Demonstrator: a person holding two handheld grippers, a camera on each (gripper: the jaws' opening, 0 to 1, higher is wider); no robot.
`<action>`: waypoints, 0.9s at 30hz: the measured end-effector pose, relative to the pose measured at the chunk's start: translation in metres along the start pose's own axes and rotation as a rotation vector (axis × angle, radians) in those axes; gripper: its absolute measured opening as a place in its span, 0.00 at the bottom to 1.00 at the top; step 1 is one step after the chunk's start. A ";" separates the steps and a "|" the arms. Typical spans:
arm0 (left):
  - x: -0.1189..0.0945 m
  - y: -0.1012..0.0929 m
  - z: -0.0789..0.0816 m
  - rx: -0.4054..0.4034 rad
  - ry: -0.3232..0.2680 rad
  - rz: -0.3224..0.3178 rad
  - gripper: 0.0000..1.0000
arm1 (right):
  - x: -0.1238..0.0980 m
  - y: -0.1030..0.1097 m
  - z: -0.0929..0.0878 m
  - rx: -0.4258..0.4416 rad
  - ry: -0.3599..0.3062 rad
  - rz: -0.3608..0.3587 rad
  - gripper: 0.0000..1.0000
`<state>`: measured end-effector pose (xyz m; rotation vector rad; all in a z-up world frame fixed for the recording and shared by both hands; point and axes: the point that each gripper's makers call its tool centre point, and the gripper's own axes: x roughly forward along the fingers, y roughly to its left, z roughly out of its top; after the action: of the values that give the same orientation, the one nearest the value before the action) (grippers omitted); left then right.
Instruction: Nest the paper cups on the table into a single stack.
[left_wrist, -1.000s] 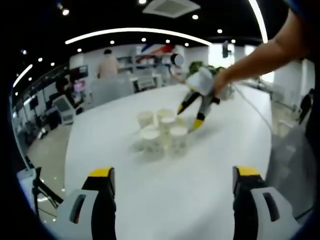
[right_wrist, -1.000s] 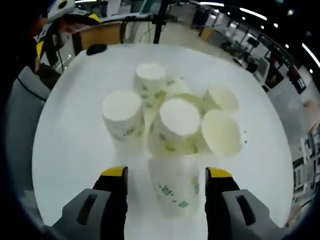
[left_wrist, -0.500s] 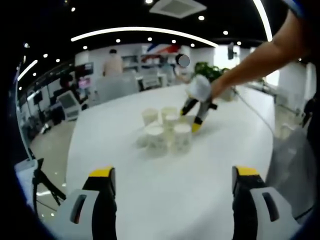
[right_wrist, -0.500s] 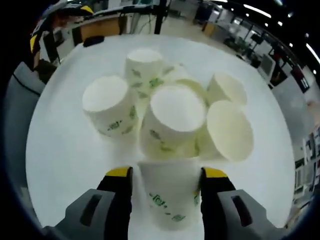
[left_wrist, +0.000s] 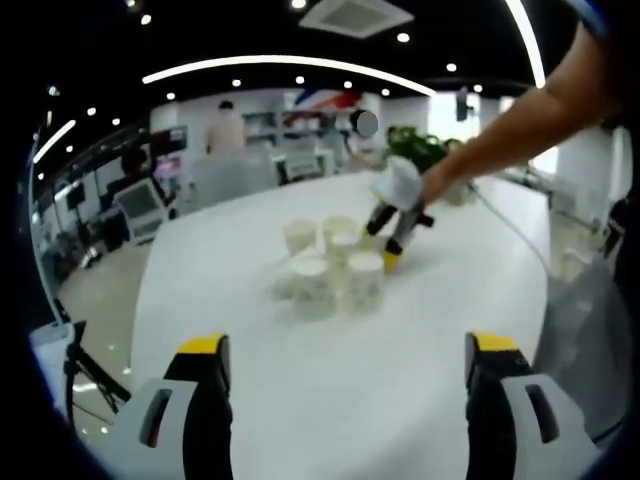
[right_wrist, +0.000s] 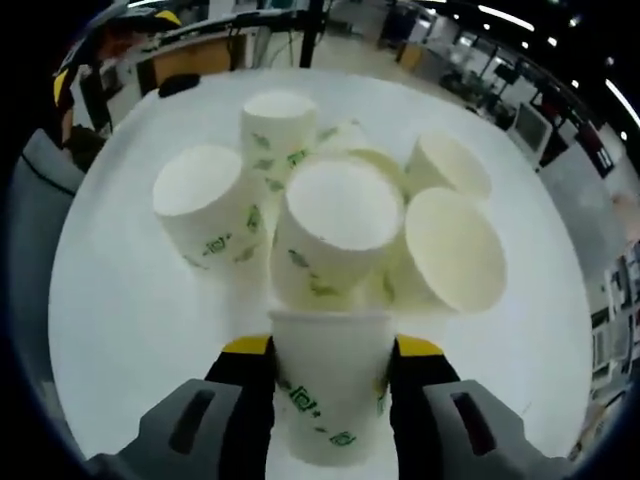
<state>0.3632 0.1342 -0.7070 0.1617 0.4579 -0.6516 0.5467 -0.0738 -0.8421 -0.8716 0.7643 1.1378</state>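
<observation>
Jaws of the right gripper (right_wrist: 328, 350) pinch the nearest cup (right_wrist: 330, 385); squeezing harder could crumple it against the cluster (right_wrist: 335, 235); left gripper (left_wrist: 345, 350) gapes wide.

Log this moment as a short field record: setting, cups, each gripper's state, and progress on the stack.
setting: white table in an open office
cups: cluster of white paper cups with green print, standing close together mid-table
right gripper: jaws pressed on both sides of the nearest cup, at the edge of the cluster
left gripper: open, jaws wide apart, short of the cups, holding nothing
progress: cups stand side by side; no single stack visible yet
</observation>
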 end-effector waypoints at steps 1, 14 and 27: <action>0.000 0.001 0.000 -0.001 -0.001 0.001 0.97 | -0.001 0.000 0.000 0.003 -0.004 -0.001 0.42; 0.000 -0.003 0.005 -0.005 -0.013 0.002 0.96 | -0.019 0.000 0.001 0.074 -0.070 -0.003 0.40; 0.000 -0.008 0.017 0.011 -0.032 0.001 0.96 | -0.054 -0.006 -0.008 0.241 -0.170 -0.082 0.38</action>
<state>0.3638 0.1229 -0.6922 0.1615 0.4232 -0.6552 0.5386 -0.1059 -0.7978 -0.5909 0.7021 1.0088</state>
